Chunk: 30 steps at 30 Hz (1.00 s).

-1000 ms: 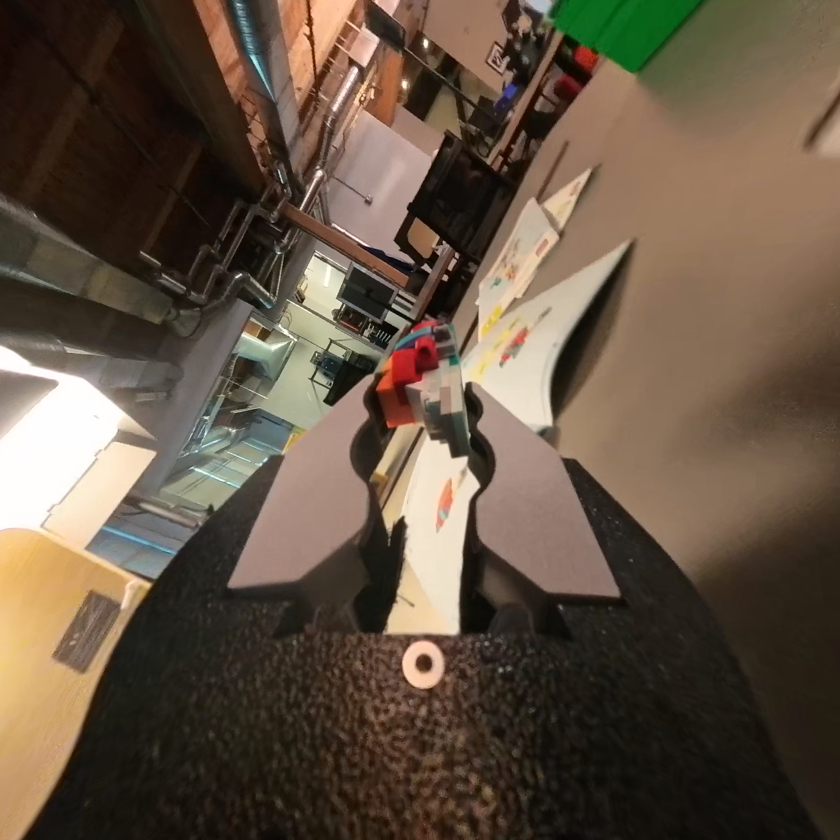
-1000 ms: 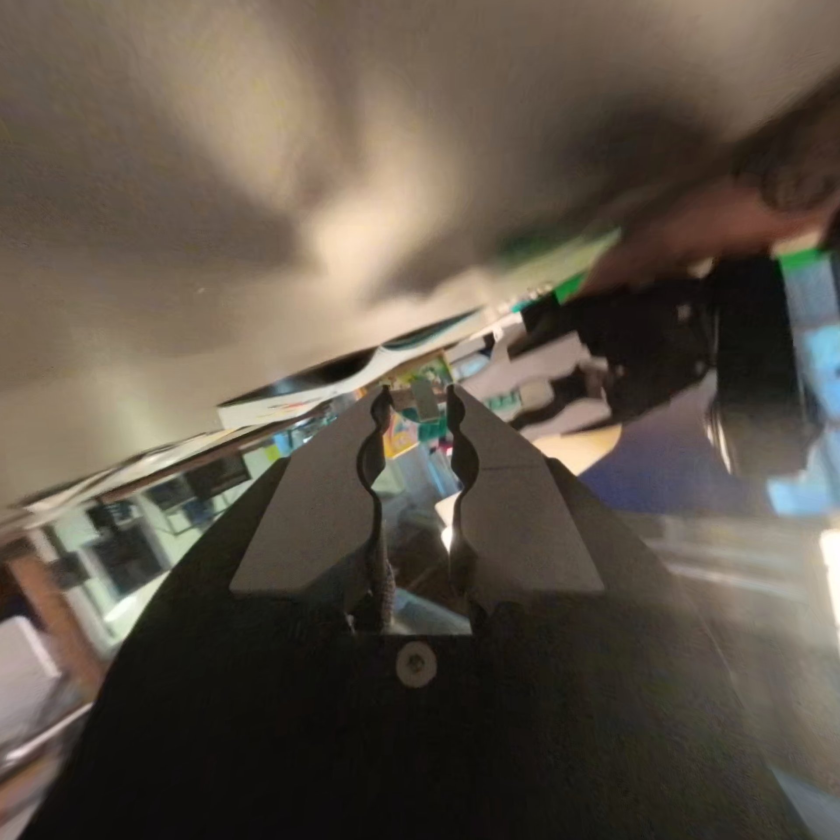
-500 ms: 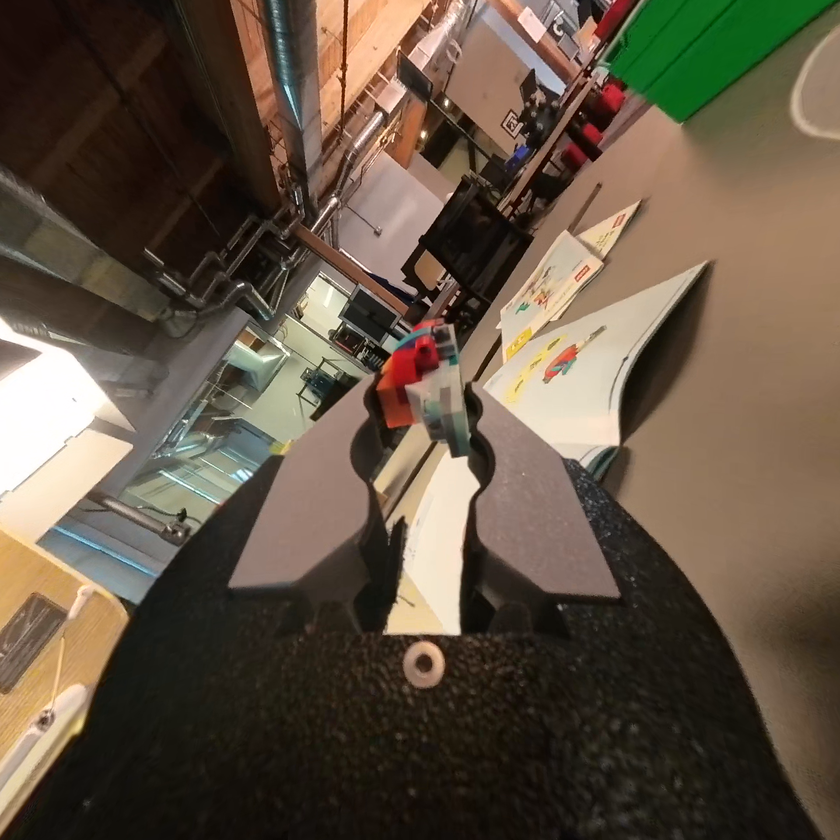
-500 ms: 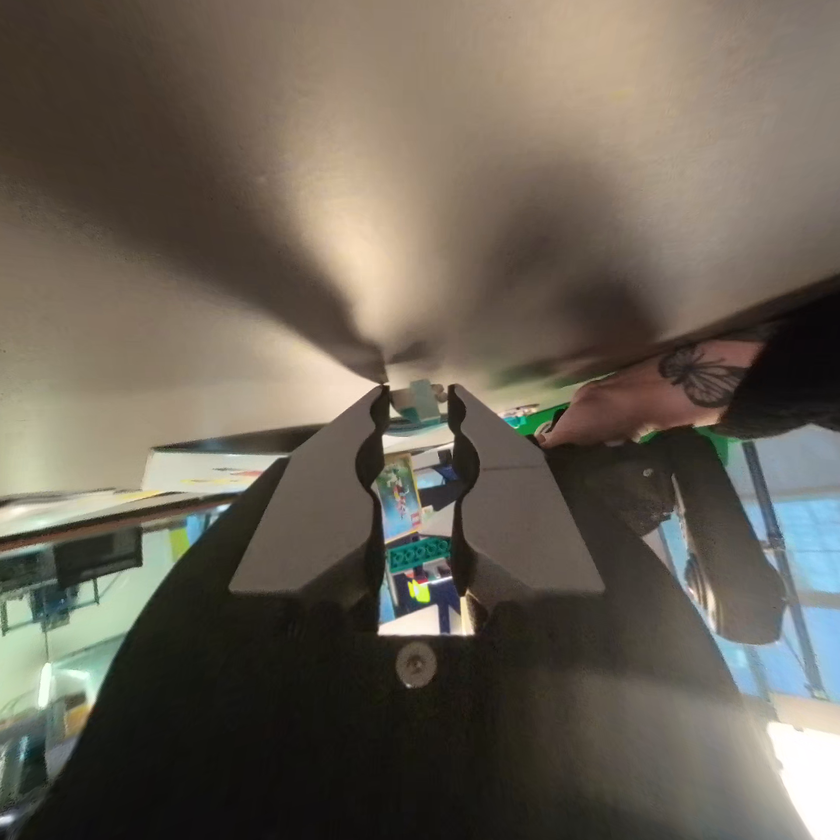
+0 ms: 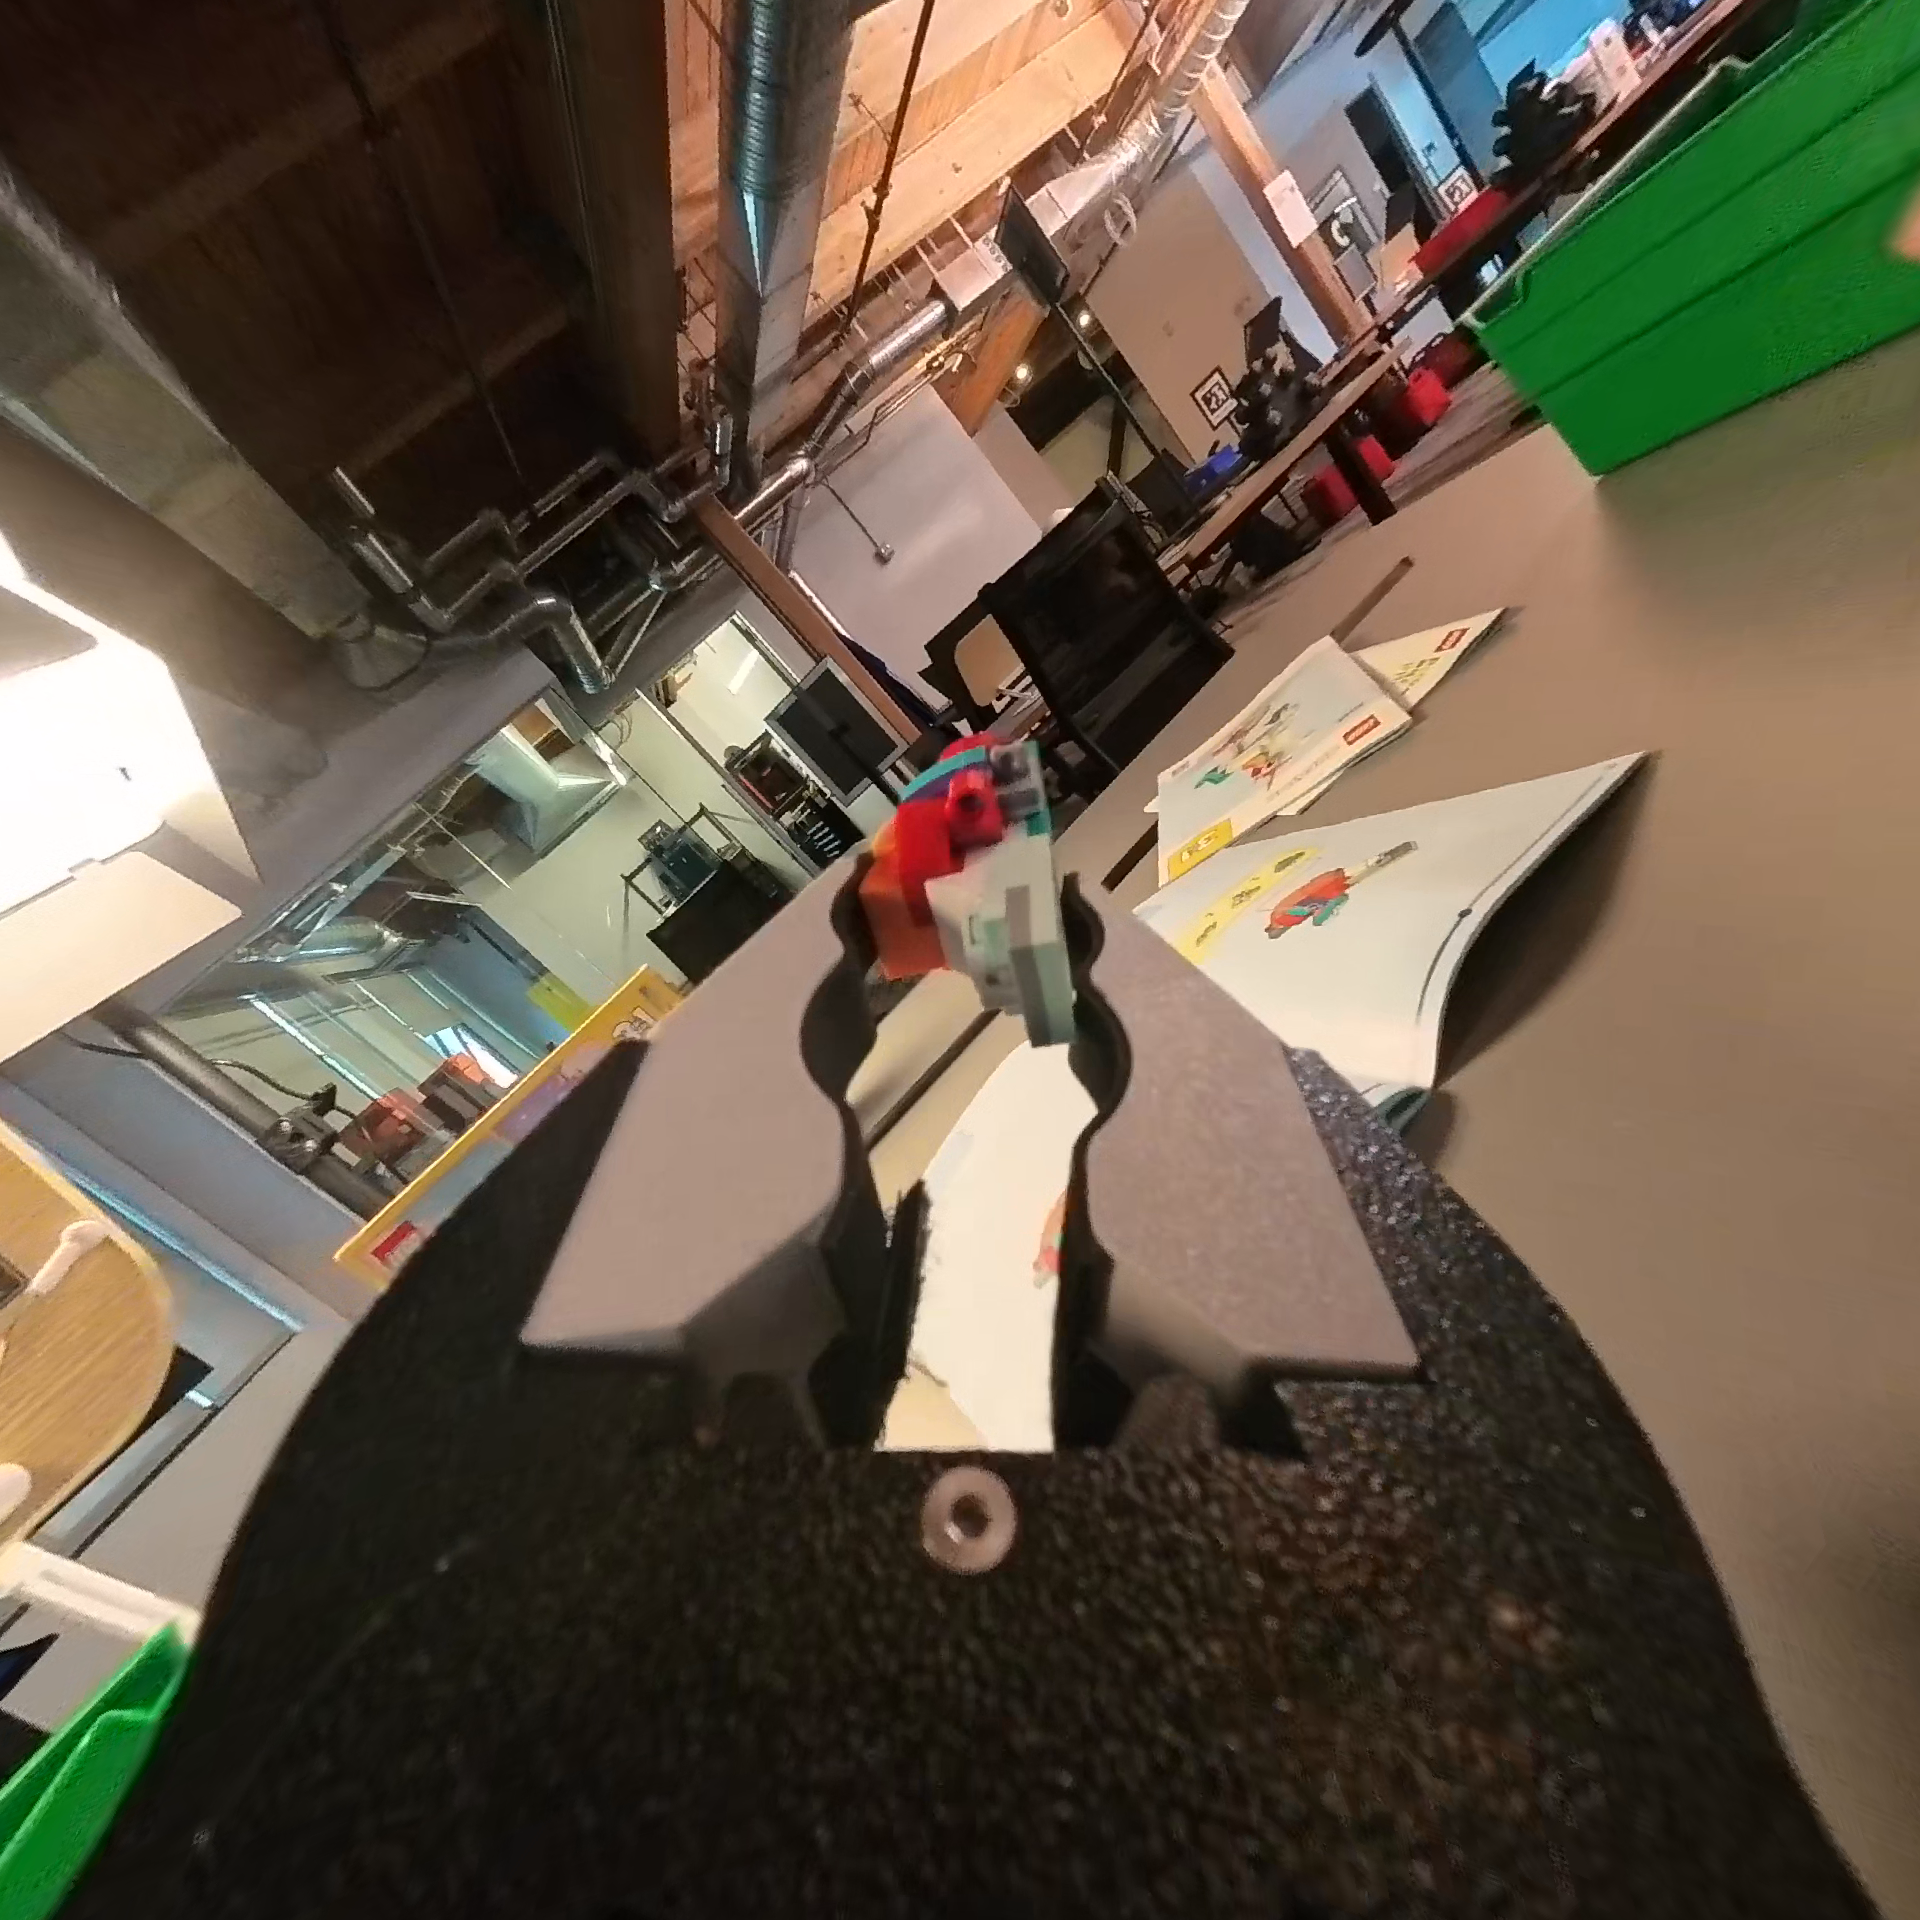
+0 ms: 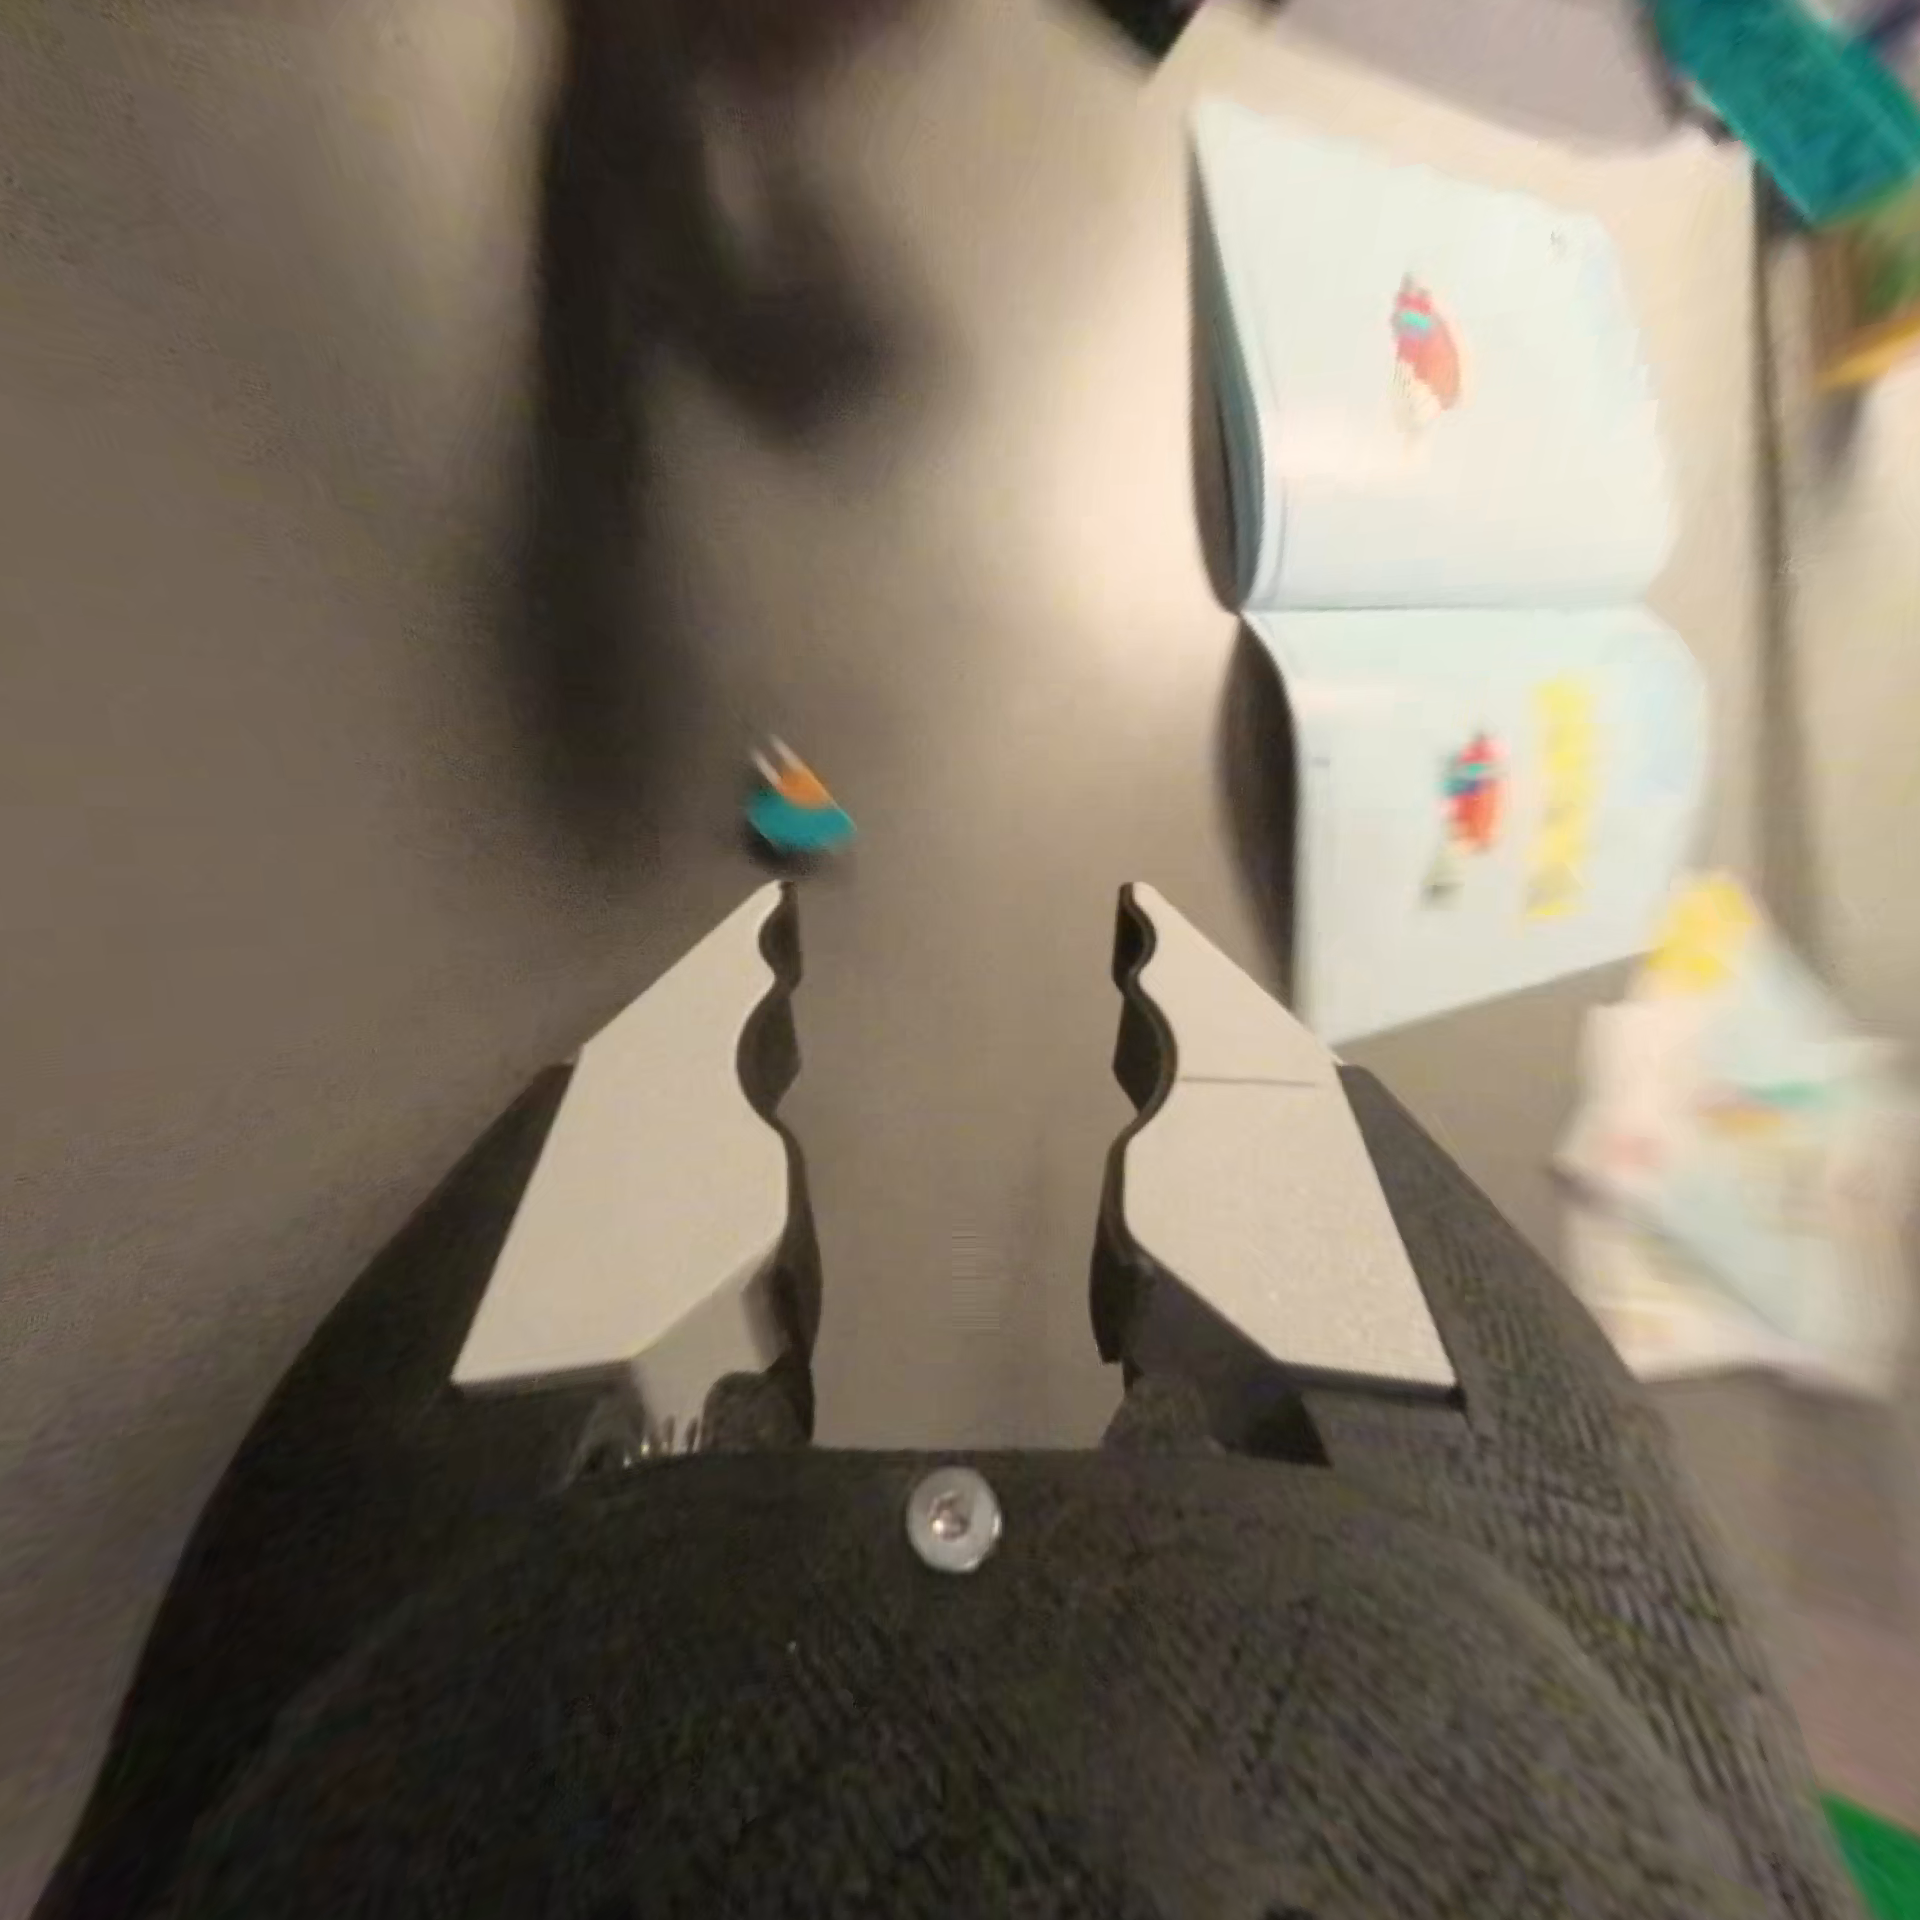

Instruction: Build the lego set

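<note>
My left gripper (image 5: 961,914) is shut on a small lego model (image 5: 966,883) of red, orange, teal and grey bricks, held above the grey table (image 5: 1662,1039) with the view tilted. My right gripper (image 6: 956,894) is open and empty above the table (image 6: 312,623). A small teal and orange lego piece (image 6: 795,816) lies on the table just beyond my right gripper's left fingertip; it is blurred. An open instruction booklet shows in the left wrist view (image 5: 1382,914) and in the right wrist view (image 6: 1455,623).
Green bins (image 5: 1714,260) stand at the far right of the table. More leaflets (image 5: 1309,727) lie beyond the booklet, and a loose pile of papers (image 6: 1714,1195) lies to the right. A yellow box (image 5: 499,1132) is at the left.
My right gripper has opened and let go of the small teal piece, which now lies on the table. Its view swung down onto the table. My left gripper still holds the model.
</note>
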Tool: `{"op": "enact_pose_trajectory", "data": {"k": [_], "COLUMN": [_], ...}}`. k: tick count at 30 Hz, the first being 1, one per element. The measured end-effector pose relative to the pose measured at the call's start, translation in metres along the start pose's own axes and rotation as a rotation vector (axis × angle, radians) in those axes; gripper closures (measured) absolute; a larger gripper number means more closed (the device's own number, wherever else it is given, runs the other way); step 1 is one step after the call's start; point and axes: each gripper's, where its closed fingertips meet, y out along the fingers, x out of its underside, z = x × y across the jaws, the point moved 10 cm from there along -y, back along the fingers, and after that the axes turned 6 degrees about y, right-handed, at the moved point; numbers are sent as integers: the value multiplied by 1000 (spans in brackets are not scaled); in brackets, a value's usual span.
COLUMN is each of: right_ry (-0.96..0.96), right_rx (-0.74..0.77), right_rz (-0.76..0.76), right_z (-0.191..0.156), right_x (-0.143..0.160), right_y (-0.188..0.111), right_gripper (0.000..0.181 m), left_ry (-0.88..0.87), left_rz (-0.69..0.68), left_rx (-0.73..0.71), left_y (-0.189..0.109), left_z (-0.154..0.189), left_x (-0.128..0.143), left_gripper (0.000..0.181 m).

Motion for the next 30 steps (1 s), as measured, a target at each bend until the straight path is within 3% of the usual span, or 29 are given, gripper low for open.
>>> {"op": "enact_pose_trajectory", "data": {"k": [2, 3, 8, 14, 17, 19, 25, 30], "right_ry": [327, 384, 347, 356, 483, 489, 355, 284], "right_rx": [-165, -226, -363, -109, -135, -231, -435, -481], "right_rz": [193, 261, 446, 721, 779, 752, 475, 398], "right_z": [-10, -16, -17, 46, 58, 54, 15, 2], "right_x": [3, 7, 25, 16, 15, 12, 27, 26], "right_y": [-5, -5, 12, 27, 34, 32, 31, 33], "right_gripper": [128, 127, 127, 128, 127, 127, 140, 148], "left_ry": [-12, -11, 3, -69, -110, -130, -113, -101], "left_rz": [11, 17, 65, 70, 71, 69, 49, 37], "left_rx": [13, 20, 60, 99, 102, 110, 127, 134], "left_y": [0, 0, -2, -2, -1, -1, 5, 10], "left_z": [1, 2, 6, 6, 4, 4, 7, 9], "left_x": [-1, -2, -8, -8, -7, -6, -2, 1], "left_gripper": [148, 148, 149, 148, 148, 148, 148, 148]}}
